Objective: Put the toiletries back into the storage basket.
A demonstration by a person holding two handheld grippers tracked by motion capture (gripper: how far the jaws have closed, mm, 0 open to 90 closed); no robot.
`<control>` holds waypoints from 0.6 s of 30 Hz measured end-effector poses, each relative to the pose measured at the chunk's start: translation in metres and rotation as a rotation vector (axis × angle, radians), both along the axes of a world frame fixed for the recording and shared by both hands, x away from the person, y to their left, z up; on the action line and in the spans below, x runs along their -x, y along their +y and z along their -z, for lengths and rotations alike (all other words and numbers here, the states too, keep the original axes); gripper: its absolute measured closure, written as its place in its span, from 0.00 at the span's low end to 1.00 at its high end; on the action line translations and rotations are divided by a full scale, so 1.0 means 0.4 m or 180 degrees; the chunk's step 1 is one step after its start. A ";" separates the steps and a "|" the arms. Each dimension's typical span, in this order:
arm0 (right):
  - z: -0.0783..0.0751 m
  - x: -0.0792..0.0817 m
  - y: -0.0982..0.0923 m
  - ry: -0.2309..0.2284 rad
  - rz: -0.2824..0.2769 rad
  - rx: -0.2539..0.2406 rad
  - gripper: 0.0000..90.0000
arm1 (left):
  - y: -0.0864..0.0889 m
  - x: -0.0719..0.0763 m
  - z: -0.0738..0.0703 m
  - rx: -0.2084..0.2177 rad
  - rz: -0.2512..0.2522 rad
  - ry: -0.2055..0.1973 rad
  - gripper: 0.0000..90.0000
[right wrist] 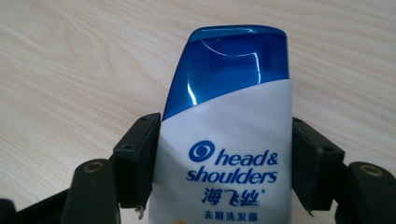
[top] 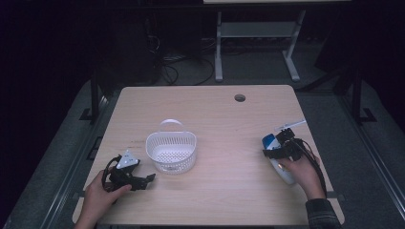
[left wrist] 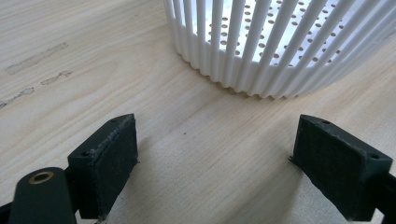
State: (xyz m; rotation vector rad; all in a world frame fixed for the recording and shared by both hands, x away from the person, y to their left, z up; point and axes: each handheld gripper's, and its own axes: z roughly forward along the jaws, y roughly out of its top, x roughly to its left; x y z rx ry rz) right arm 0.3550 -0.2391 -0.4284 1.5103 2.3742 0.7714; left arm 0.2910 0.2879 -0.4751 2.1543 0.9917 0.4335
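My left hand (top: 106, 187) holds the left gripper (top: 149, 178) low at the near left of the surface, its jaws spread wide with nothing between them. My right hand (top: 300, 174) holds the right gripper (top: 268, 147) at the far right, angled toward the middle, its jaws pressed on both flanks of the shampoo bottle (right wrist: 229, 154). Both forearms enter from the near edge.

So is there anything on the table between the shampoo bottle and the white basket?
Nothing visible. The right gripper is closed on the shampoo bottle at the table's right side, and bare wood lies between it and the white basket. The left gripper sits open on the basket's far side.
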 end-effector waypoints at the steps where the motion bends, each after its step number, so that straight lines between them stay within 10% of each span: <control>1: -0.010 0.003 -0.007 -0.0054 0.0011 -0.0067 0.37 | 0.000 0.000 0.000 -0.0001 0.0001 -0.0001 0.14; 18: -0.086 0.035 -0.055 -0.0357 0.0038 -0.0471 0.37 | 0.000 0.000 0.000 0.0000 0.0001 -0.0002 0.14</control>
